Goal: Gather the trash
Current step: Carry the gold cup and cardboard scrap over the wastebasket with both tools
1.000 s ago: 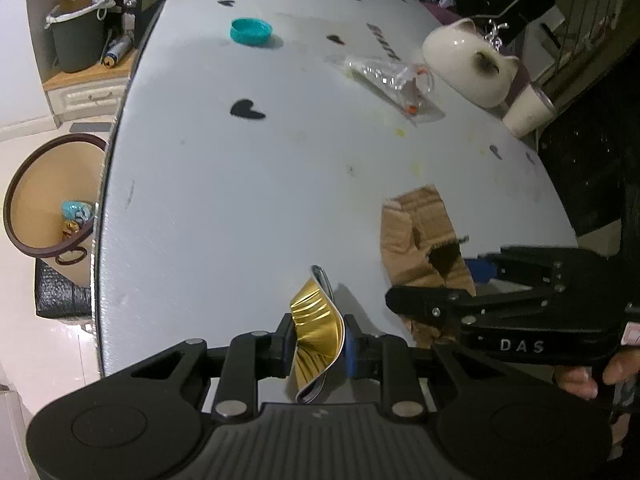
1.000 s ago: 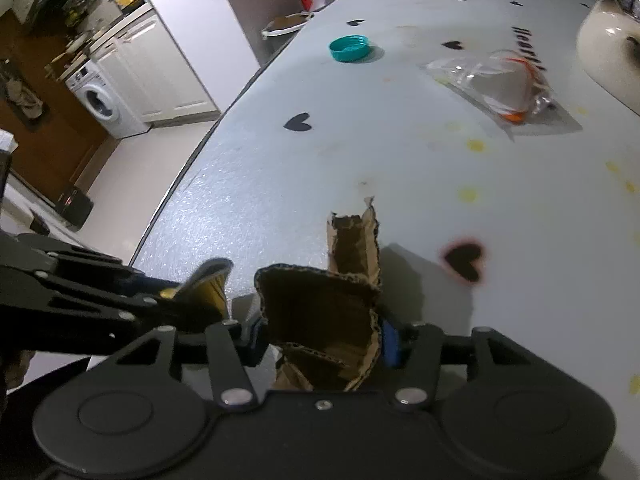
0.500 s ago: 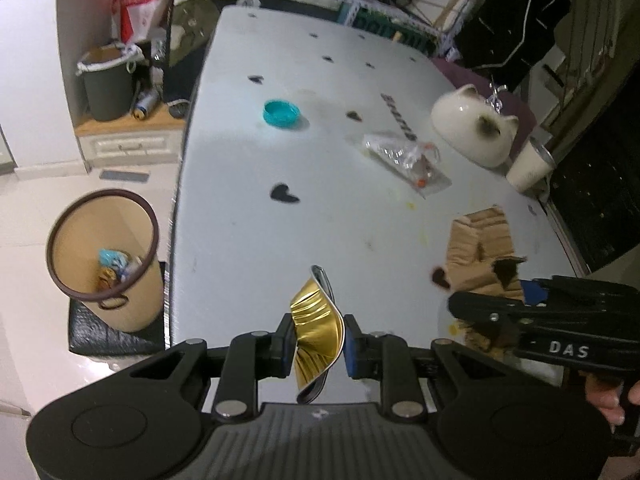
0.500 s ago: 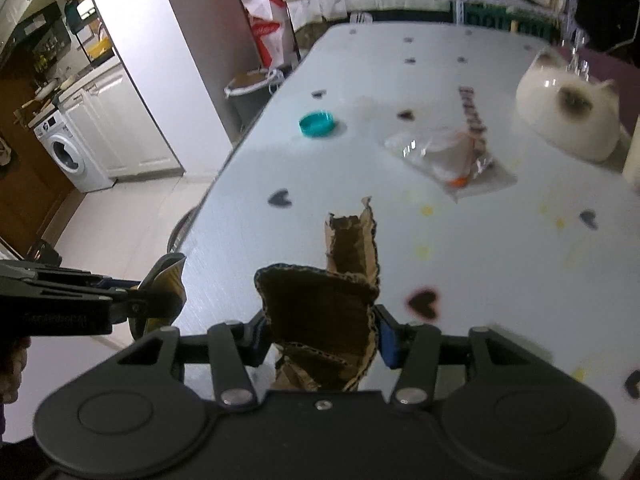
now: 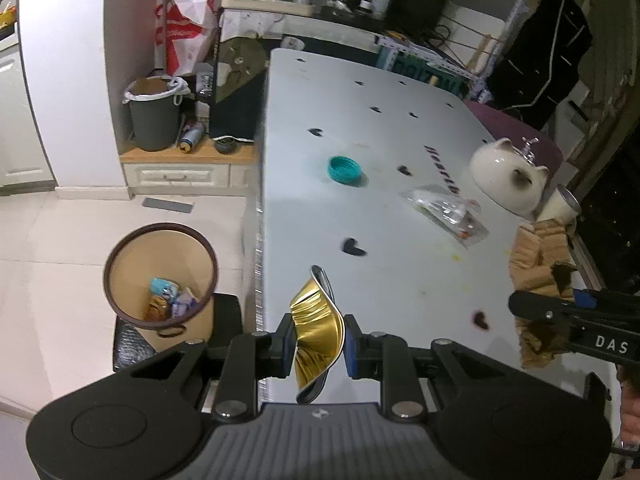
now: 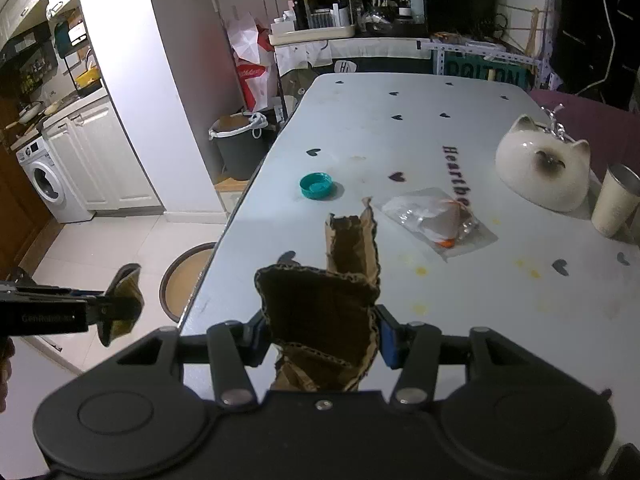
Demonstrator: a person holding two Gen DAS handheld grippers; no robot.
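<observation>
My left gripper (image 5: 318,346) is shut on a crushed gold foil wrapper (image 5: 316,320), held high over the table's left edge. My right gripper (image 6: 320,340) is shut on a torn piece of brown cardboard (image 6: 324,300), held above the white table (image 6: 460,304). A round tan trash bin (image 5: 160,276) with a dark rim stands on the floor left of the table and holds some wrappers; it shows partly in the right wrist view (image 6: 184,280). On the table lie a teal bottle cap (image 5: 344,169) (image 6: 316,185) and a clear plastic bag (image 5: 446,210) (image 6: 434,220).
A white cat-shaped ceramic pot (image 6: 544,170) and a paper cup (image 6: 614,200) stand at the table's right side. A grey lined bin (image 5: 154,114) stands by the wall on a low wooden cabinet. Shelves and bags crowd the far end of the room.
Both grippers have risen well above the table and pulled back, each still holding its piece. The floor bin has come into fuller view on the left.
</observation>
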